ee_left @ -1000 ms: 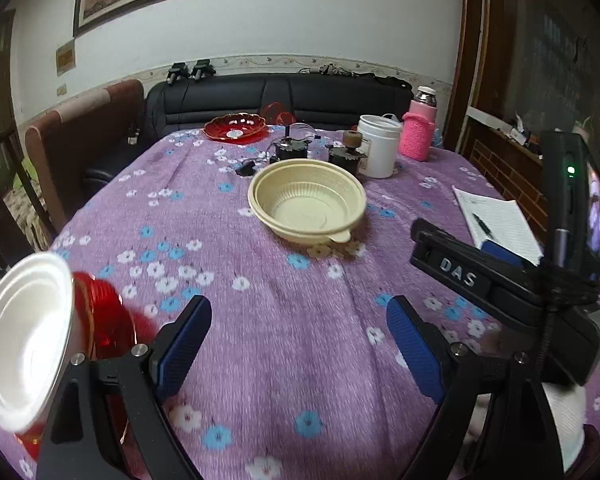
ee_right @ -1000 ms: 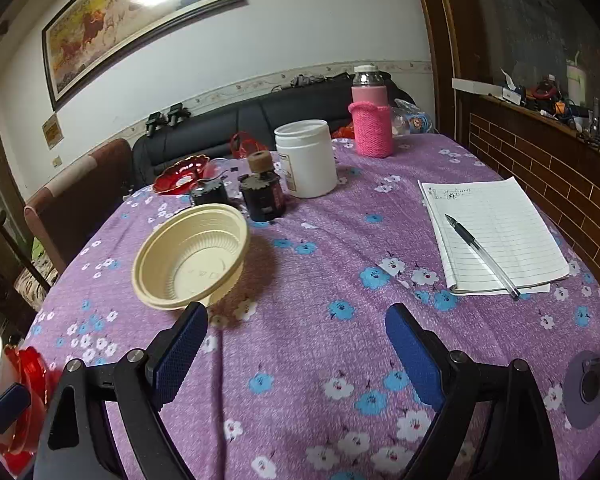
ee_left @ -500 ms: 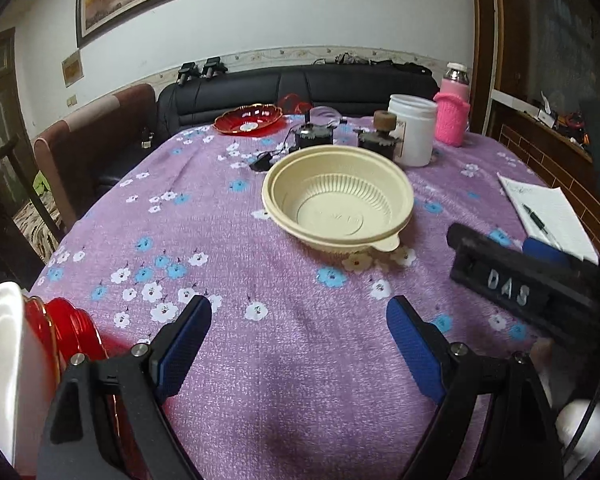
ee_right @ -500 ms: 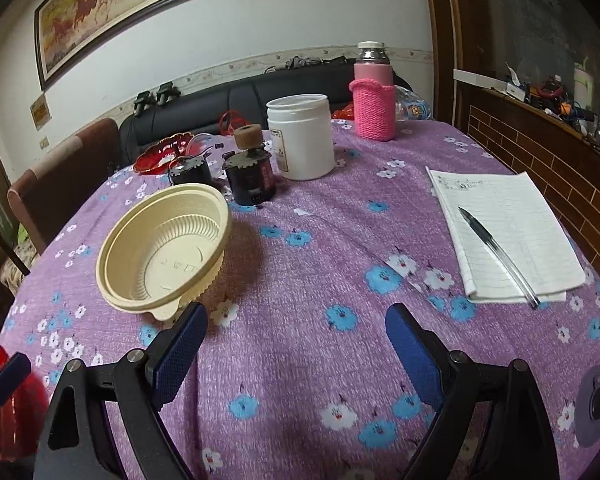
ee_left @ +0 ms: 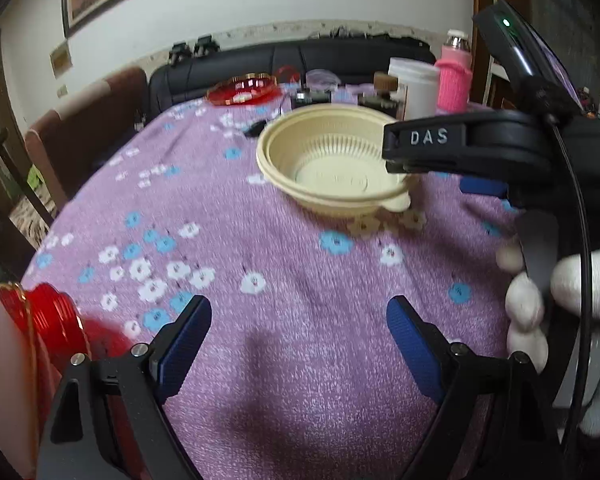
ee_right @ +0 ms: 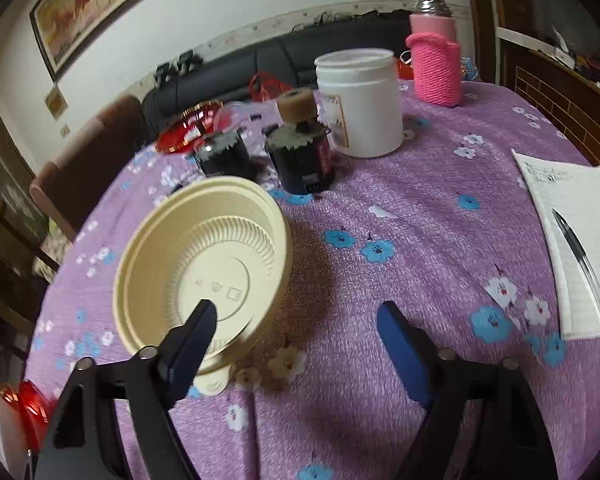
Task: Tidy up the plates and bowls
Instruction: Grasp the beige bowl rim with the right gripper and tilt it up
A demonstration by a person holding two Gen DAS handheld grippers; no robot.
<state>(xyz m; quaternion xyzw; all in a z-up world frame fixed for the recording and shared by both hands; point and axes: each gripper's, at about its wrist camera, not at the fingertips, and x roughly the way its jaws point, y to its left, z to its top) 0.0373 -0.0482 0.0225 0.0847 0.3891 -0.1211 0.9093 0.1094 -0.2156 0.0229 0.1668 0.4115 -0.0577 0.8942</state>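
Over the cream bowl's [ee_right: 204,264] near rim your right gripper [ee_right: 296,320] is closing, not yet pinching it; your left gripper [ee_left: 300,320] hangs released, empty.

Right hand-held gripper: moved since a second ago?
Yes. In the right wrist view the right hand-held gripper has come up to the cream bowl, its left finger now over the near rim; the white jar looms larger. Jaws closing.

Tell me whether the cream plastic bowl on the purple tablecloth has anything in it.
Empty. The cream plastic bowl sits upright on the tablecloth, its ribbed wall and bare moulded base visible in both wrist views.
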